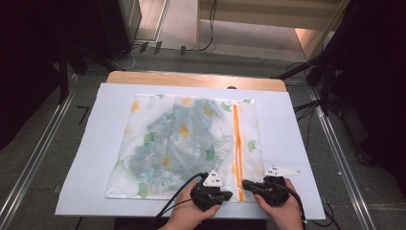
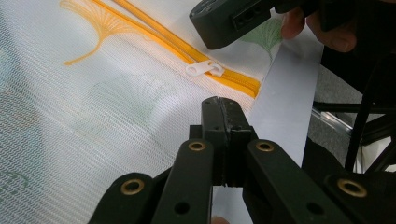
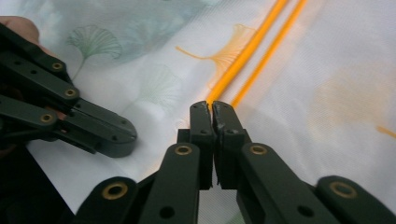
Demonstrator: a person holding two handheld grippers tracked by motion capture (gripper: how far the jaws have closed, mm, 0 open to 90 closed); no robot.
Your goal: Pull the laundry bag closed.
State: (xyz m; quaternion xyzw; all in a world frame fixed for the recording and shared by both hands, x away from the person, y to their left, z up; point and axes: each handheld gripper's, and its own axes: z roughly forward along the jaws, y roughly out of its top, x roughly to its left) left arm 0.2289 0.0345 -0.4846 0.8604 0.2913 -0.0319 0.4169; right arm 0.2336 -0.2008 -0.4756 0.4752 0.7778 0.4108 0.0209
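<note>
A white mesh bag (image 1: pixel 158 120) printed with ginkgo leaves lies flat on the white sheet, a blue-green patterned cloth (image 1: pixel 182 139) showing inside it. Its orange zipper (image 1: pixel 237 143) runs down the right side; the white pull (image 2: pixel 204 69) rests near the zipper's near end. My left gripper (image 1: pixel 229 195) is shut, its tips (image 2: pixel 219 105) just short of the pull, over the mesh. My right gripper (image 1: pixel 246 184) is shut too, its tips (image 3: pixel 212 108) at the near end of the zipper (image 3: pixel 252 51). The two grippers face each other across the zipper's end, the right gripper (image 2: pixel 229 18) beyond the pull and the left gripper (image 3: pixel 107 135) close beside the right one's jaws.
The white sheet (image 1: pixel 287 139) covers a wooden table (image 1: pixel 191 78). Metal rails (image 1: pixel 33 163) run along the floor on both sides, with cables and dark stands (image 1: pixel 321 72) at the back right. The sheet's near edge (image 2: pixel 289 98) lies just past the bag's corner.
</note>
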